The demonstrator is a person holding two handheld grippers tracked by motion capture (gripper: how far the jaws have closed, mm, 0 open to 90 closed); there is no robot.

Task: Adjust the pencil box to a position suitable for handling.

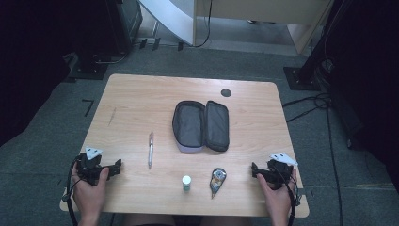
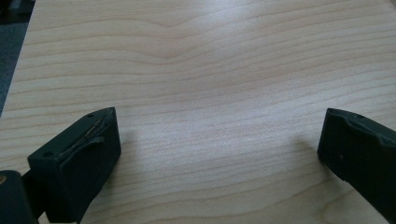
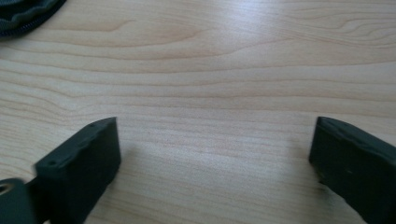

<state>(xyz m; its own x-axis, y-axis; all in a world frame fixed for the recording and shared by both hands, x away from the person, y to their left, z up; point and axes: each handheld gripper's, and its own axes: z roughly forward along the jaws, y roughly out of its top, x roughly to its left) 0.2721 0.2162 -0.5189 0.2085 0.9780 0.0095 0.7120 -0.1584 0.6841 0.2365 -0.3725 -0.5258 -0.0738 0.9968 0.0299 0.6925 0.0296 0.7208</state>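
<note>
An open grey pencil case (image 1: 201,125) lies flat in the middle of the wooden table (image 1: 141,99). A pen (image 1: 150,149) lies to its left. A small white bottle with a green base (image 1: 187,182) and a grey correction tape dispenser (image 1: 218,180) sit near the front edge. My left gripper (image 1: 107,170) rests at the front left, held by a hand; its jaws stand wide apart over bare wood (image 2: 219,135). My right gripper (image 1: 263,172) rests at the front right, open too, with nothing between its fingers (image 3: 79,163). The case's zipped edge (image 3: 23,14) shows at the right gripper view's top left.
A dark round cable hole (image 1: 226,92) sits at the table's far edge. Black stands (image 1: 301,75) and cables (image 1: 320,103) lie on the grey floor to the right; dark equipment (image 1: 113,28) stands beyond the table at the far left.
</note>
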